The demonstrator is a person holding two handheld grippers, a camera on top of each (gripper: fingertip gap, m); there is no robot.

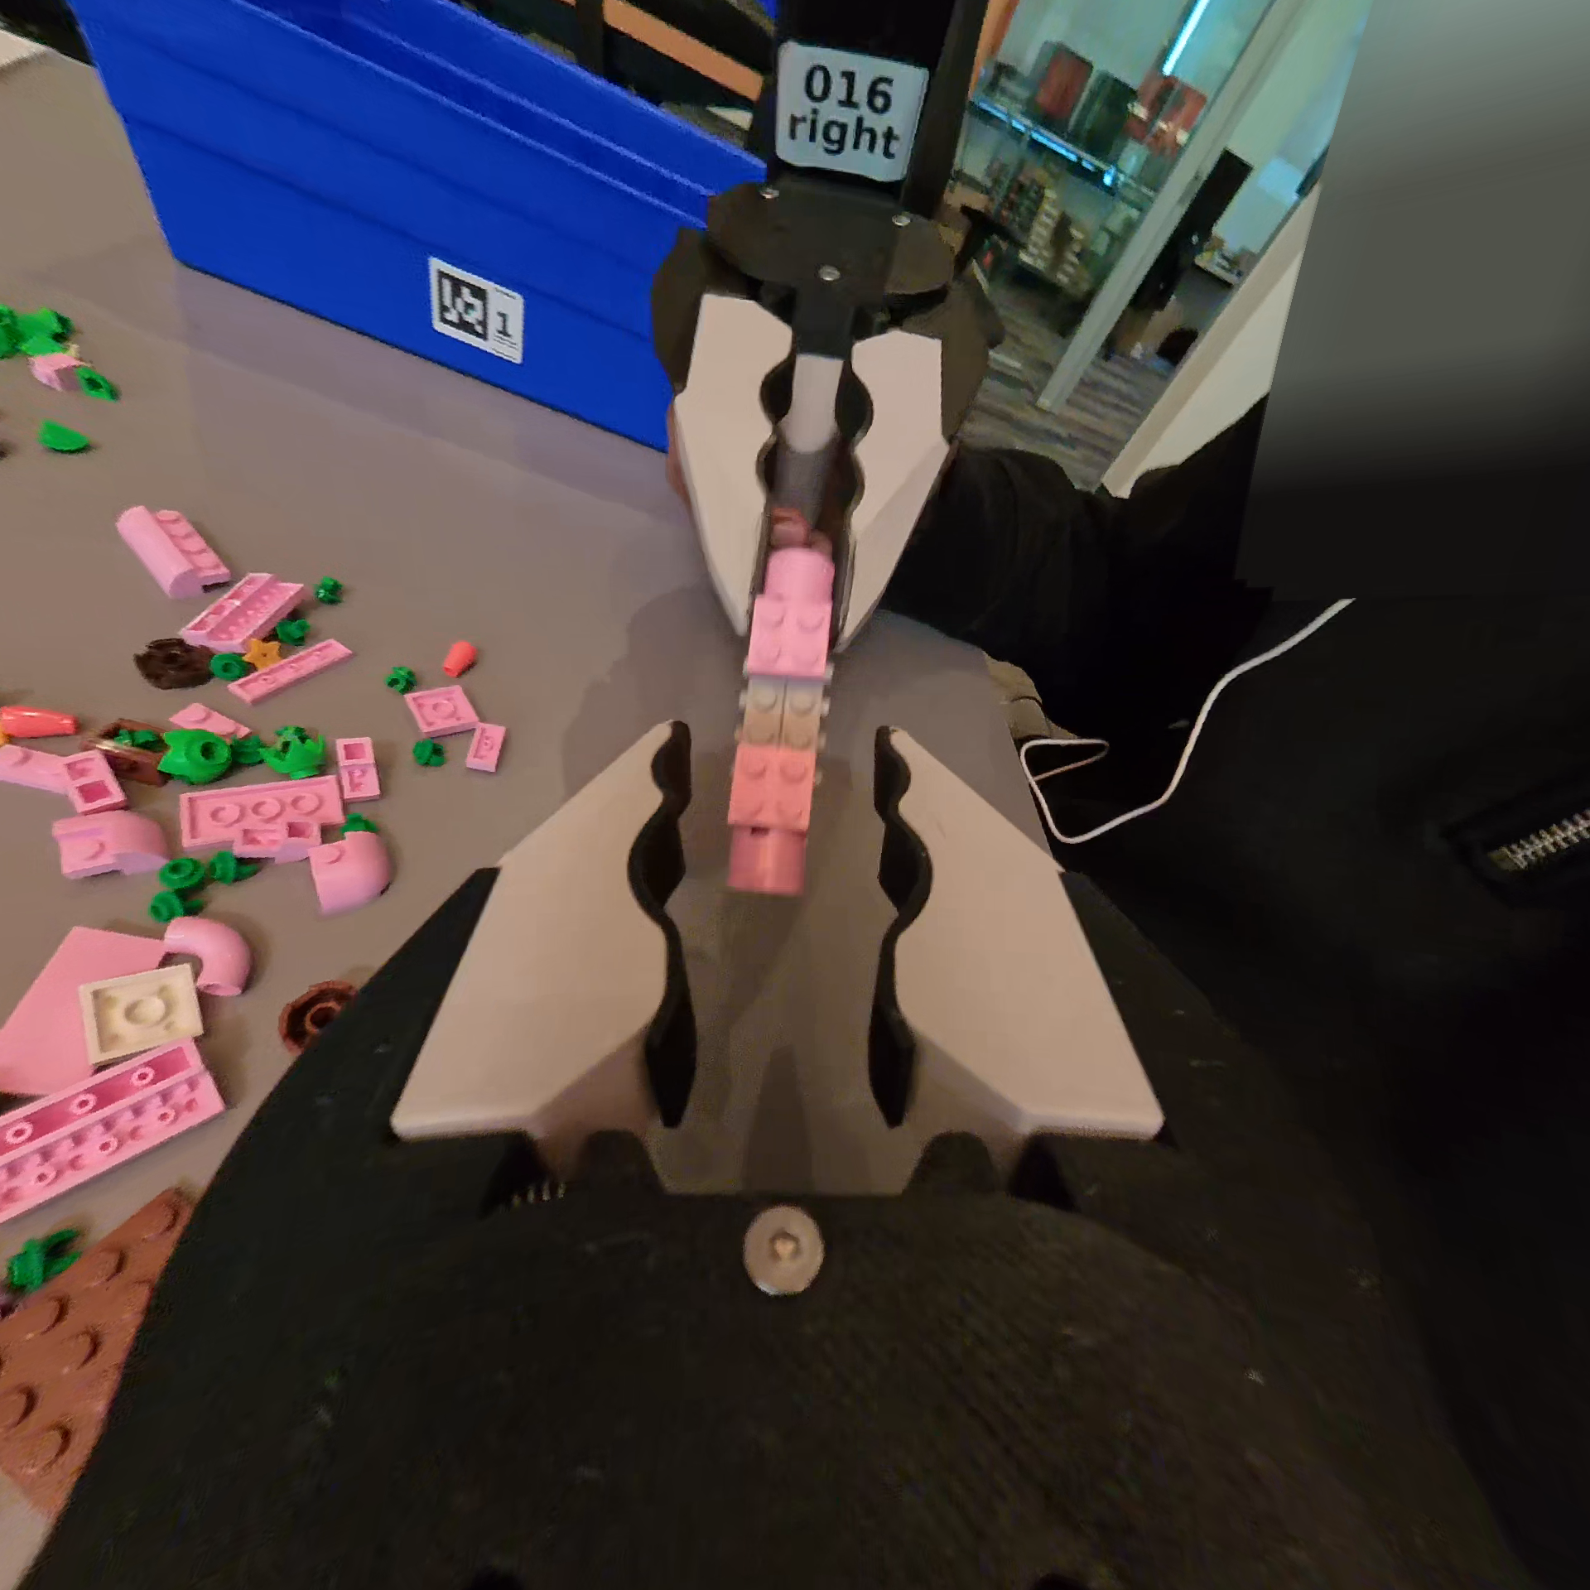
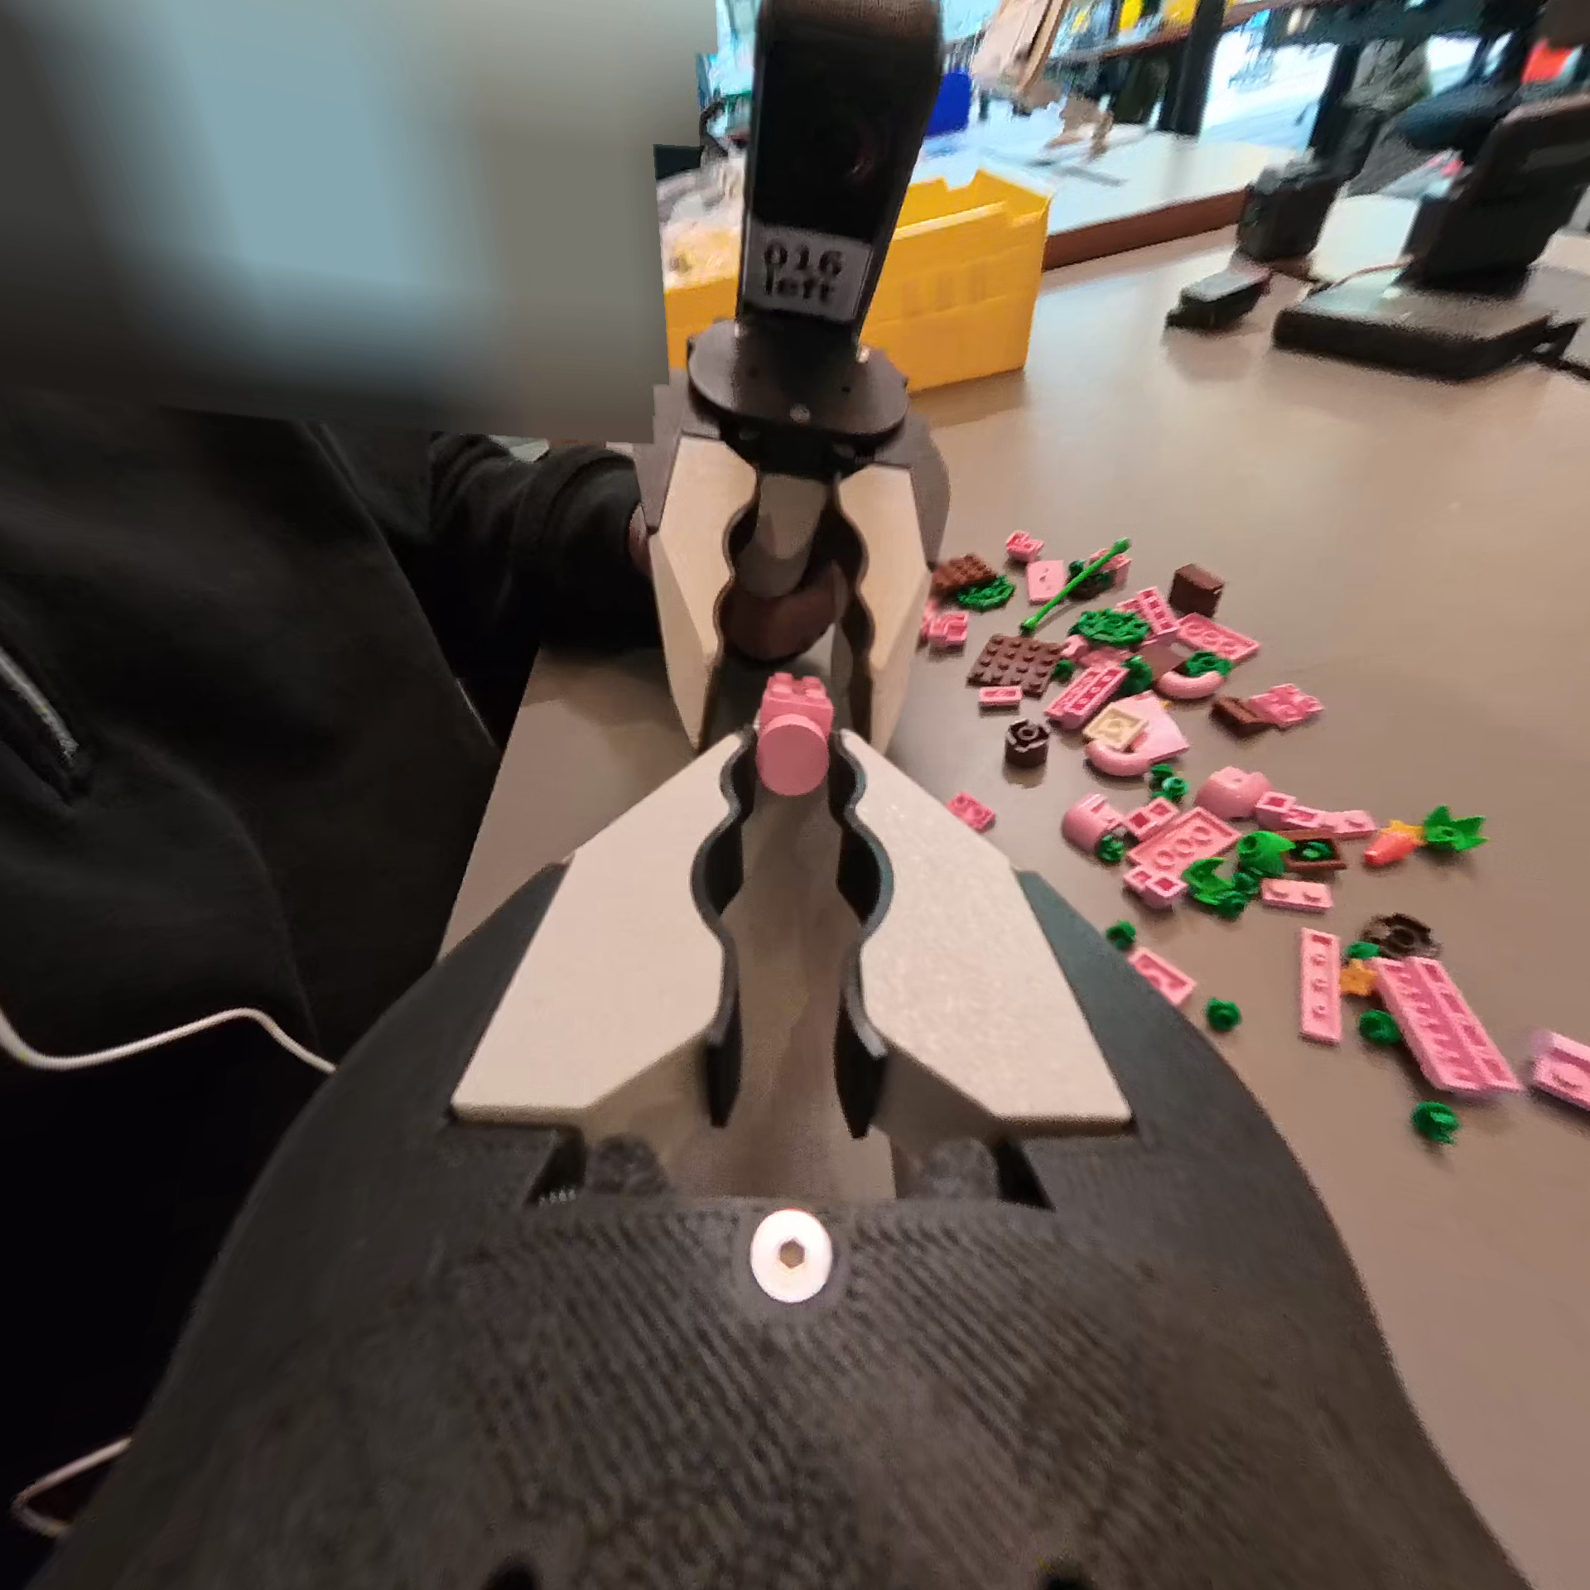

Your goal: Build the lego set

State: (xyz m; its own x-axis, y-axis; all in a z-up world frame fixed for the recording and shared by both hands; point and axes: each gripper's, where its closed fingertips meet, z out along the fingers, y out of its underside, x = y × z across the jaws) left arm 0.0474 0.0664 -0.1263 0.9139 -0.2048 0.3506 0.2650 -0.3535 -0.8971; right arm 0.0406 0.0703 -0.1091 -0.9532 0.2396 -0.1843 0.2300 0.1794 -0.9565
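A short bar of pink and pale grey bricks [image 1: 779,731] with round pink ends is held level above the table's near edge. My right gripper [image 2: 793,742] is shut on one end of it; the round pink end [image 2: 791,757] faces its camera. In the left wrist view the right gripper [image 1: 798,632] comes in from the top. My left gripper [image 1: 783,740] is open, and the bar's free end lies between its fingers without touching them. In the right wrist view the left gripper [image 2: 791,731] faces me, fingers spread on either side of the bar.
Loose pink, green and brown pieces [image 1: 215,774] lie spread on the grey table [image 2: 1291,516], also seen in the right wrist view [image 2: 1204,774]. A brown studded plate [image 1: 77,1342], a blue bin [image 1: 413,215], a yellow bin [image 2: 955,284], black devices [image 2: 1420,301]. A person in black with a white cable [image 1: 1204,731] sits at the edge. My left and right fingertips are right by each other.
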